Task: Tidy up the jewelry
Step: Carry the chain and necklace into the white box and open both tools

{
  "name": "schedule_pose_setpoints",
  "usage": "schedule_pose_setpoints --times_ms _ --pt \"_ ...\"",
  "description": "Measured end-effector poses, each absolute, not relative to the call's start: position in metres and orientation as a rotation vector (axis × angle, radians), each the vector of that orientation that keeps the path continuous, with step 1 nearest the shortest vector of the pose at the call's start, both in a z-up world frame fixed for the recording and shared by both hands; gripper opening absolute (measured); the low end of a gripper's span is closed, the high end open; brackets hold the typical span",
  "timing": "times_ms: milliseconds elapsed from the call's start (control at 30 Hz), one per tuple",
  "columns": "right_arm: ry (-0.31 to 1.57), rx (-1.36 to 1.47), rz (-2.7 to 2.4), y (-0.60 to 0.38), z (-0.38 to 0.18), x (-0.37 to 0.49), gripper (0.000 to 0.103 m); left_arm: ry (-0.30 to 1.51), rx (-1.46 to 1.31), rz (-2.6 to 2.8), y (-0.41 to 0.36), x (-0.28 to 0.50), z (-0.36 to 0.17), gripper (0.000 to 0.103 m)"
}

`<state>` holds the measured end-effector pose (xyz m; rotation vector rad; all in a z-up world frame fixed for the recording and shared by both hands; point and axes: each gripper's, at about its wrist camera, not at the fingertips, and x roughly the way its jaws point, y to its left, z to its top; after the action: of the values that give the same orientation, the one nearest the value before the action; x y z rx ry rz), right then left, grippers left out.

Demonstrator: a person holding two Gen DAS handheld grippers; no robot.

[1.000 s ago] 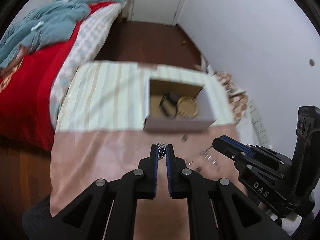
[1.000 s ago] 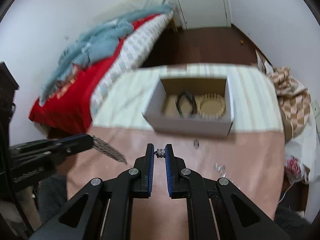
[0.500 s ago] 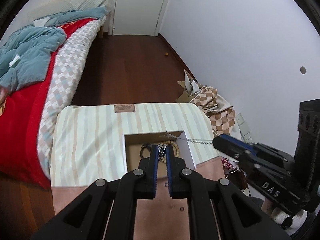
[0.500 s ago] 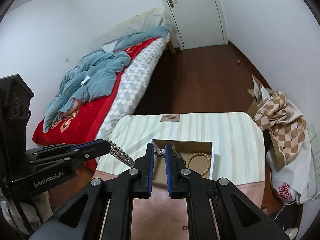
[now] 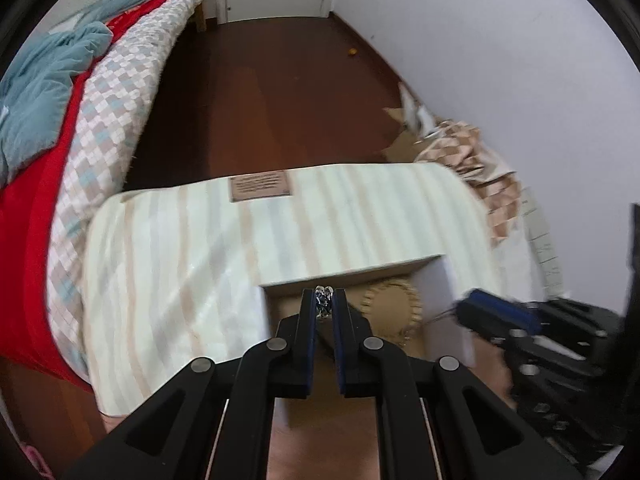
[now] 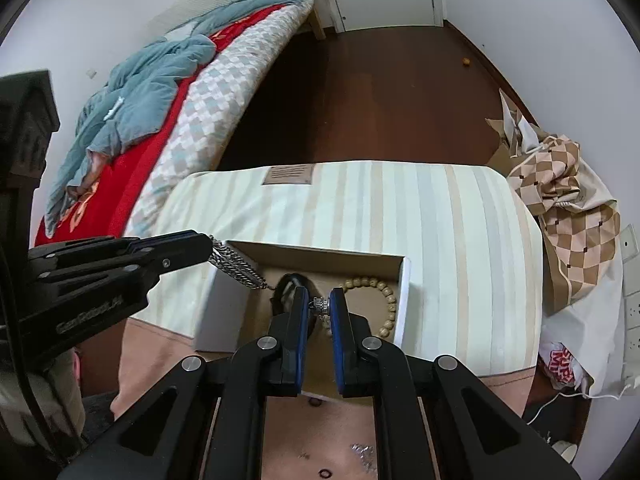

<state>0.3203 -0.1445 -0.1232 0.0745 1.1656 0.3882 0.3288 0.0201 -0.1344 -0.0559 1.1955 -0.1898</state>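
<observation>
A silver chain necklace [image 6: 236,264] hangs between my two grippers over the open white box [image 6: 218,300]. My left gripper [image 5: 324,306] is shut on one end of the chain [image 5: 324,300]; it also shows at the left of the right wrist view [image 6: 208,244]. My right gripper [image 6: 318,306] is shut on the chain's clasp end [image 6: 320,304], above the box; it shows blurred in the left wrist view [image 5: 464,308]. Inside the box lie a wooden bead bracelet [image 6: 382,300] and a black band [image 6: 286,286].
The box stands on a table with a striped cloth [image 6: 400,208] at the back and pink cloth [image 6: 160,344] in front. Small loose jewelry pieces [image 6: 362,452] lie on the pink cloth. A bed [image 6: 160,92] stands left; a checkered bag [image 6: 572,200] right.
Both grippers have moved forward with the chain, from over the pink cloth to above the box. The chain now droops into the box.
</observation>
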Motion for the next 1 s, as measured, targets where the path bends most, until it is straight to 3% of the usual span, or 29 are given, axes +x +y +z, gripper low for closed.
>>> schedule_pose_setpoints --times_ms 433,467,533,567,600,633,667,700,733,800,867,1000 --pt "1.33 0.019 0.395 -0.14 -0.164 0.334 0.013 1.269 -0.061 -0.126 0.034 0.332 -0.16 0.012" --pt "1.341 0.013 0.399 -0.139 -0.165 0.332 0.014 1.264 -0.058 -0.114 0.035 0.33 -0.157 0.014" --pt "1.337 0.003 0.391 -0.14 -0.163 0.327 0.027 1.25 -0.054 -0.089 0.038 0.324 -0.151 0.014" --pt "1.337 0.005 0.391 -0.14 -0.161 0.325 0.041 1.247 -0.055 -0.078 0.04 0.323 -0.149 0.022" --pt "1.338 0.013 0.39 -0.142 -0.159 0.324 0.052 1.238 -0.059 -0.066 0.043 0.319 -0.146 0.043" --pt "1.334 0.025 0.382 -0.145 -0.156 0.322 0.054 1.228 -0.063 -0.05 0.045 0.315 -0.144 0.059" --pt "1.326 0.024 0.37 -0.148 -0.153 0.32 0.056 1.214 -0.063 -0.028 0.048 0.31 -0.142 0.088" --pt "1.318 0.021 0.361 -0.151 -0.15 0.32 0.056 1.201 -0.061 -0.016 0.049 0.307 -0.14 0.094" --pt "1.307 0.019 0.347 -0.154 -0.147 0.318 0.059 1.18 -0.057 -0.001 0.051 0.301 -0.138 0.094" --pt "1.295 0.009 0.313 -0.159 -0.143 0.314 0.082 1.175 -0.048 0.021 0.052 0.291 -0.14 0.095" --pt "1.289 -0.008 0.287 -0.161 -0.143 0.308 0.094 1.175 -0.044 0.036 0.052 0.283 -0.143 0.1" --pt "1.285 -0.071 0.214 -0.159 -0.15 0.295 0.102 1.155 -0.025 0.064 0.048 0.267 -0.148 0.103"
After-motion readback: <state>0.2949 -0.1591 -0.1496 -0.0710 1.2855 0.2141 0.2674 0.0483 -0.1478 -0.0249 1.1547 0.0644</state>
